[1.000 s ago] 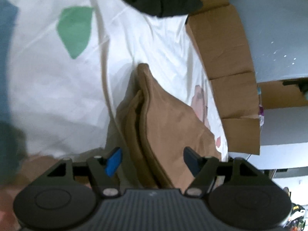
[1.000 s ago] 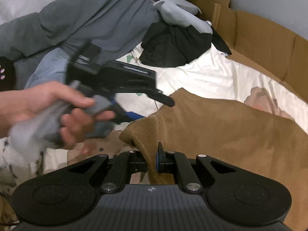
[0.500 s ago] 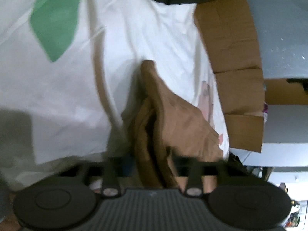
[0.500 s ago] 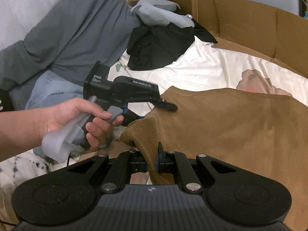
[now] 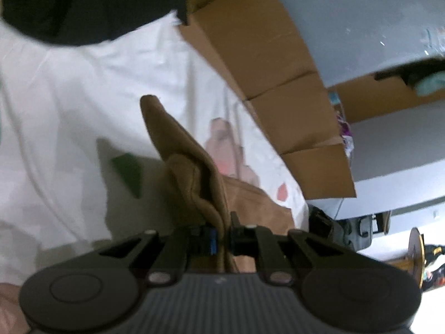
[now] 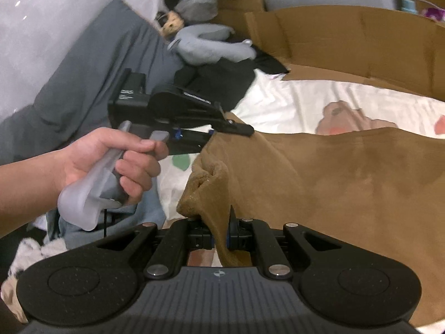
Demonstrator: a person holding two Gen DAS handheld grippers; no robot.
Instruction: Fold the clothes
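A brown fleece garment (image 6: pixel 333 183) lies spread over the white patterned bedsheet (image 6: pixel 300 103). My right gripper (image 6: pixel 221 235) is shut on a bunched corner of it at the near edge. In the left wrist view the same brown garment (image 5: pixel 194 172) rises in a folded ridge, and my left gripper (image 5: pixel 222 236) is shut on its edge. From the right wrist view, a hand holds the left gripper (image 6: pixel 222 129), whose fingers pinch the garment's far left corner. Both corners hang lifted off the sheet.
Flattened cardboard (image 5: pixel 264 64) runs along the far side of the bed. A black garment (image 6: pixel 217 83) and a grey plush toy (image 6: pixel 205 47) lie at the head, beside a grey duvet (image 6: pixel 91 83). Light-blue denim (image 6: pixel 144 211) sits at the near left.
The left gripper's jaws have closed on the brown garment's edge and lifted it; the right gripper has risen too, still holding its corner. Both views have rolled.
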